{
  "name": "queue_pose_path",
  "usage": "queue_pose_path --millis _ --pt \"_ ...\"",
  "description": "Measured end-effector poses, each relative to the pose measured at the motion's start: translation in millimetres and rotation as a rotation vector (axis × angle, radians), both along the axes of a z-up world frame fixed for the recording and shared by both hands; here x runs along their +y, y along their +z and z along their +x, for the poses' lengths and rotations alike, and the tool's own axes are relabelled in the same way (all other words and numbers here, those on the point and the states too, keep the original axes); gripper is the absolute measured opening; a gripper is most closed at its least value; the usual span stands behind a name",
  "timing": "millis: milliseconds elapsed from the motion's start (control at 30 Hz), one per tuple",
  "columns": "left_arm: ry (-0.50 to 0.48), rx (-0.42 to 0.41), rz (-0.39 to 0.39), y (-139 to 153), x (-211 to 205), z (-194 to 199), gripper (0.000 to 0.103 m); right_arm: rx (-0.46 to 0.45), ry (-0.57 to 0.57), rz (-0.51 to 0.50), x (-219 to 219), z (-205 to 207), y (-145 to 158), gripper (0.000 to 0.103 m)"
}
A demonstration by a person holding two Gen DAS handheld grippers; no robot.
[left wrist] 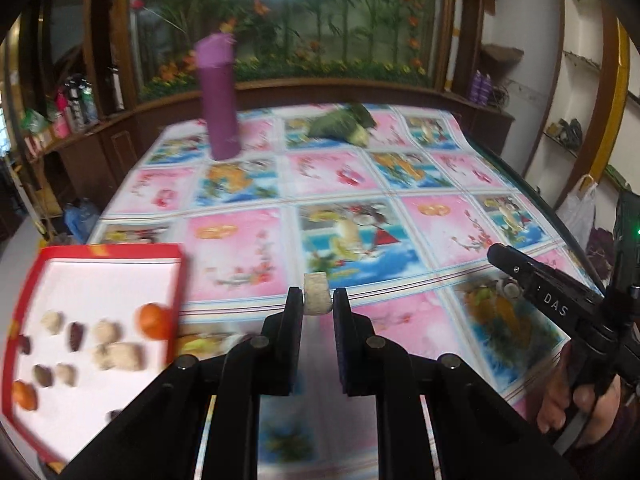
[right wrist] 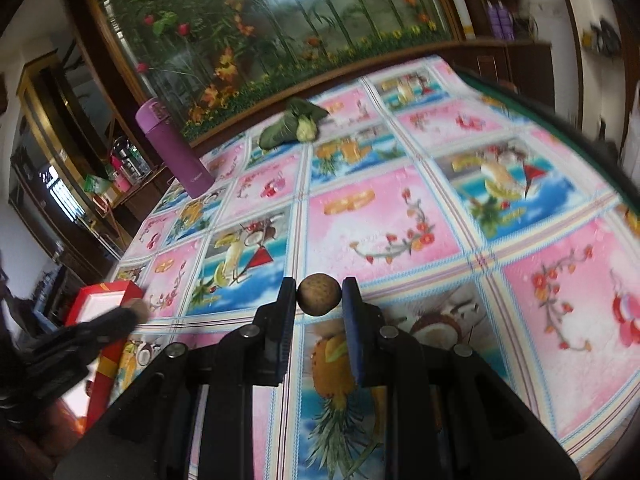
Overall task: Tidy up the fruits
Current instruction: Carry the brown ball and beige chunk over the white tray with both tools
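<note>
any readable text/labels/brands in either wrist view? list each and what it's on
"DAS": white letters on the black body of the right gripper, seen in the left wrist view.
Small pale print near the base of the purple bottle: too blurred to read.
Bottles on the side shelf: labels too small to read.
Tablecloth and red box: pictures and patterns only, no legible words.
Nothing else readable.

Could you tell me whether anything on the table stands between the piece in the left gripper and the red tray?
Nothing visible does. The left gripper holds a pale piece just right of the red tray, with only bare tablecloth between. The purple bottle and leafy greens sit far back.
</note>
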State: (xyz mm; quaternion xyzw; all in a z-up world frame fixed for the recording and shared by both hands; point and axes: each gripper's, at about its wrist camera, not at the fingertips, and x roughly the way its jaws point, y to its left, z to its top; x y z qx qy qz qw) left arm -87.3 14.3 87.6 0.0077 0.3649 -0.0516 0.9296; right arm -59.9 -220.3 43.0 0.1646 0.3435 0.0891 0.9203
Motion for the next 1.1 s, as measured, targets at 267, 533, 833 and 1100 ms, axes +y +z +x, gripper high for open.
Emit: queue_pose_path --millis 267,533,833,1100 --pt "0.101 -0.048 -0.003 6.8 52.6 -26.3 0.014 -0.079 0.106 -0.061 41.3 -14.5 11.0 0.025" --pt "0.197 -0.086 -0.026 10.6 104.3 -45.9 0.013 -0.053 0.278 0.006 128.2 -24.6 12.2 0.025" --pt "0.291 -0.099 -0.080 5.6 156.6 -58.2 0.013 -0.069 0.409 -0.012 198.2 -39.0 25.3 0.025" --pt "0.392 -0.088 -0.085 -5.0 206.4 -80.8 0.013 -0.074 0.491 -0.013 236.5 -47.6 36.0 0.025"
